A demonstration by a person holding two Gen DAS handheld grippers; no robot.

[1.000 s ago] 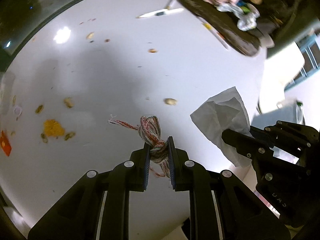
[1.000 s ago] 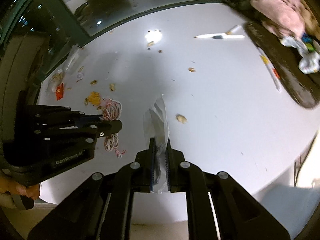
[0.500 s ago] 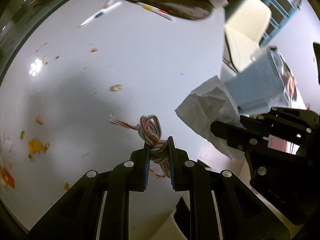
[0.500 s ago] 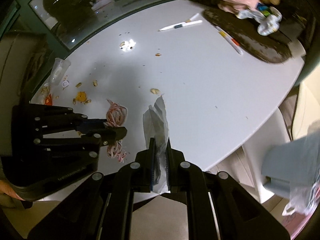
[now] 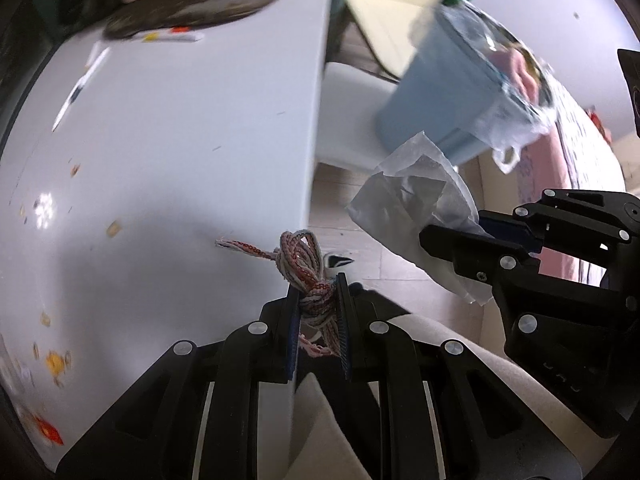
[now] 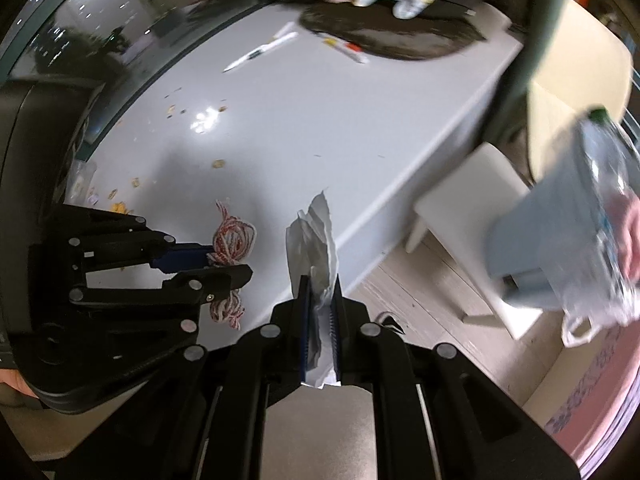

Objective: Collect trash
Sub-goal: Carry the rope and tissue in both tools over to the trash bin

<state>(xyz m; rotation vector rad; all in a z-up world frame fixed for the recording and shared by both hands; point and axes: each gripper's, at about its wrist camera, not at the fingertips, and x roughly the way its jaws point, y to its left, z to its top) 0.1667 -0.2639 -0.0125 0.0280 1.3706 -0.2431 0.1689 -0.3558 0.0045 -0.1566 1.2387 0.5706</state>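
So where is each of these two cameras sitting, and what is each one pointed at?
Left wrist: rides the left gripper, looking down along its fingers, shut on a knotted string, over the white table.
Right wrist: rides the right gripper, shut on a crumpled tissue, facing the table edge and floor.
Shared: each shows the other gripper, the table, the blue bin.

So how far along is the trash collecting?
Done: two pieces are lifted off the table. In hand: left gripper clamps the string bundle, right gripper clamps the crumpled tissue, neither yet over the blue bin. Left: scattered crumbs.
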